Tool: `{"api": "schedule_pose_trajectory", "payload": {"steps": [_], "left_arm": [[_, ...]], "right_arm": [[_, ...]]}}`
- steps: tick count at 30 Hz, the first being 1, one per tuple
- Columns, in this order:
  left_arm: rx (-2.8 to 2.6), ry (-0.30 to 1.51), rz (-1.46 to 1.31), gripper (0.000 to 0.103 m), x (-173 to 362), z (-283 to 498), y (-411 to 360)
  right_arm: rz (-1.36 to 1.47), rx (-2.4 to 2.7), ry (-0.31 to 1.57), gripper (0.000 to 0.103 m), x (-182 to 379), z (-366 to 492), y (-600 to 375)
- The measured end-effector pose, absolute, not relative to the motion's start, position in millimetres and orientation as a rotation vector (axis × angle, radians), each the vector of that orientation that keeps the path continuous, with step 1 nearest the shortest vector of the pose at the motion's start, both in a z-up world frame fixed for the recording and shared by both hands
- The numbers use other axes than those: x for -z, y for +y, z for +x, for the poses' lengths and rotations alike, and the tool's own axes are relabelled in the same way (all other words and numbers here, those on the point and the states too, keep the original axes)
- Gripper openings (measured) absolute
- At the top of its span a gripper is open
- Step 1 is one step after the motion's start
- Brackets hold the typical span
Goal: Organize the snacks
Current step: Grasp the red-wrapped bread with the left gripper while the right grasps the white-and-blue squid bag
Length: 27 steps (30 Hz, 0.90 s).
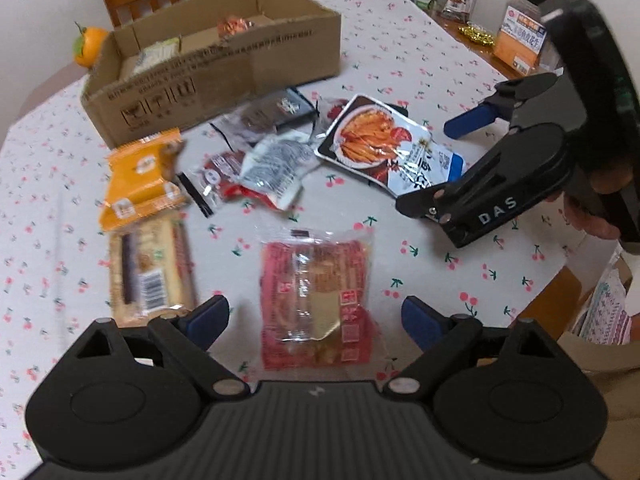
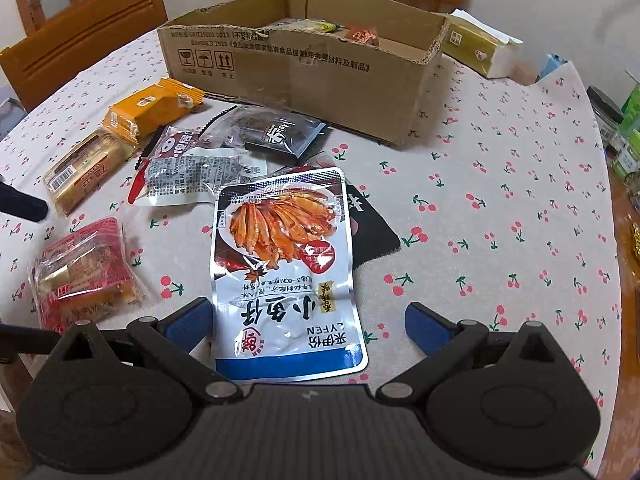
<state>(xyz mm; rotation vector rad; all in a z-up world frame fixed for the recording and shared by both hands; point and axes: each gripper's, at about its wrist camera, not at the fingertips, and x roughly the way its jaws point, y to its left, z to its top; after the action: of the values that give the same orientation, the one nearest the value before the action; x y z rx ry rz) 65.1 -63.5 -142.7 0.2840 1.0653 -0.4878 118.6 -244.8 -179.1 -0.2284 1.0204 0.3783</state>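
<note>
Clearly, both claws gape wide, the left claw [image 1: 314, 316] over the red pack [image 1: 316, 300] and the right claw [image 2: 308, 320] over the fish pouch [image 2: 284, 268], both short of the box [image 2: 304, 60]; slick film could slip a pinch.

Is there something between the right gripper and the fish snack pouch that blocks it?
Nothing visible does. The right gripper is open, and the near end of the fish snack pouch already lies between its fingers. The pouch lies on top of a black packet, and the other snacks are to its left and behind it.
</note>
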Motion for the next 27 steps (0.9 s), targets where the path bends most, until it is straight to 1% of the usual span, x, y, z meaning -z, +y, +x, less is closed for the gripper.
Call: {"api": "schedule_pose_trajectory", "payload": {"steps": [3, 5, 7, 9, 10, 11, 17, 24, 27], "left_arm": [[0.486, 1.074, 0.284, 0.087, 152, 69, -64], [0.491, 1.081, 0.280, 0.078, 155, 70, -64], [0.482, 1.079, 0.270, 0.074, 155, 72, -64], [0.481, 1.071, 0.268, 0.067, 154, 72, -64], [0.478, 1.067, 0.271, 0.061, 154, 73, -65], [0.477, 1.063, 0.271, 0.056, 153, 74, -64], [0.445, 1.069, 0.258, 0.055, 150, 75, -58], [0.433, 1.070, 0.246, 0.055, 149, 76, -54], [0.430, 1.074, 0.242, 0.055, 150, 77, -53]], "right_arm": [[-0.229, -0.385, 1.010, 0.103, 179, 117, -246], [-0.229, -0.388, 1.004, 0.103, 179, 115, -248], [-0.230, -0.390, 1.000, 0.103, 179, 113, -249], [-0.229, -0.391, 0.996, 0.103, 179, 111, -250], [-0.229, -0.391, 0.995, 0.103, 179, 111, -250], [-0.230, -0.390, 0.997, 0.103, 178, 110, -250], [-0.236, -0.386, 1.021, 0.103, 177, 114, -245], [-0.282, -0.404, 0.990, 0.103, 177, 120, -226], [-0.290, -0.414, 0.984, 0.101, 176, 122, -221]]}}
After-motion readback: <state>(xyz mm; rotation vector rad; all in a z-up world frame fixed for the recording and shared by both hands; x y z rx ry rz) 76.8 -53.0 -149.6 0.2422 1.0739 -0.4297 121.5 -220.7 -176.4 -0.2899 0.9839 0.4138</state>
